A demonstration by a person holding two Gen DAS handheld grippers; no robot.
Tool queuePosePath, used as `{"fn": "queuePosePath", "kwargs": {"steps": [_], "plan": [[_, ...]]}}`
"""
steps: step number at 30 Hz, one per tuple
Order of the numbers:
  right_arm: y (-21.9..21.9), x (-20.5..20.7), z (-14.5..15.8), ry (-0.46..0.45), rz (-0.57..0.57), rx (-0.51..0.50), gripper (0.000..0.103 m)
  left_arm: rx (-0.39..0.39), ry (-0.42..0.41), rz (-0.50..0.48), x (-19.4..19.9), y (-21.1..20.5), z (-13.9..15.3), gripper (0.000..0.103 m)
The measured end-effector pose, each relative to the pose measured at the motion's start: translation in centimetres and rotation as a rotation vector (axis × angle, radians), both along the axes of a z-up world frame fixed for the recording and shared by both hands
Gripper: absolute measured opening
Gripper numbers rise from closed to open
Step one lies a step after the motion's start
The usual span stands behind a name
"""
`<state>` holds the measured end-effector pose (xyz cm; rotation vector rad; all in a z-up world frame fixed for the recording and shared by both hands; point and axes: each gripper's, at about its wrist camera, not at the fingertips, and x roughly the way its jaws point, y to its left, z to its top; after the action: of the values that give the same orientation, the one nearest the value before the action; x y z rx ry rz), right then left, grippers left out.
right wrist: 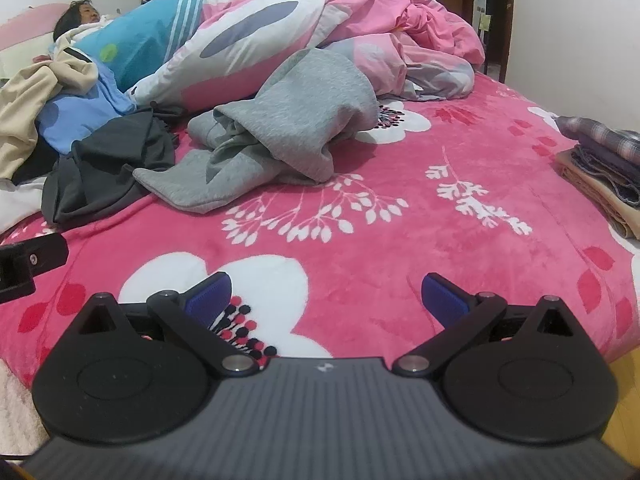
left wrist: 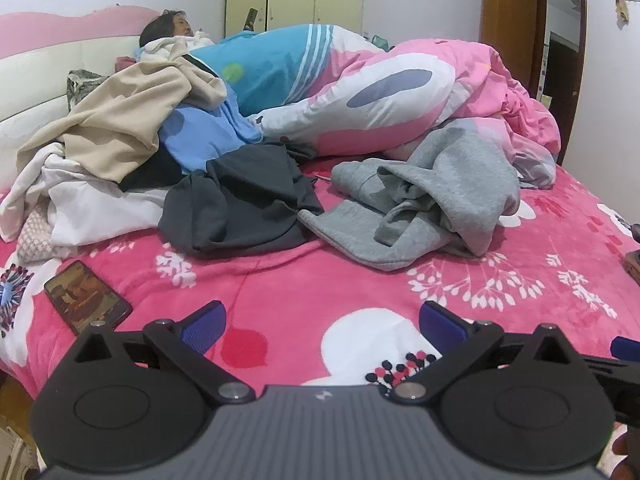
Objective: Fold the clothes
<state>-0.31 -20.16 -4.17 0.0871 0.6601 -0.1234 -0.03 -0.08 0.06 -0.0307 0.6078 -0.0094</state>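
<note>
Both grippers: left gripper and right gripper spread wide, holding nothing
Crumpled grey sweatshirt: half buried under pink duvet
Folded stack: cut off at edge

The folded stack is cut off by the right edge.

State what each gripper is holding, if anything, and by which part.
Nothing is held. The left gripper and right gripper are both open over the blanket, short of the grey garment.
</note>
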Motion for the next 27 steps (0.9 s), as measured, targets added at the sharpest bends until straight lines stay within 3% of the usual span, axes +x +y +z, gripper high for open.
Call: {"fn": "queuePosePath", "kwargs": {"steps": [27], "plan": [[0.02, -0.16, 0.81, -0.023, -0.029, -0.028, 0.102, 0.008, 0.015, 0.002, 0.68, 0.09, -0.68, 0.103]]}}
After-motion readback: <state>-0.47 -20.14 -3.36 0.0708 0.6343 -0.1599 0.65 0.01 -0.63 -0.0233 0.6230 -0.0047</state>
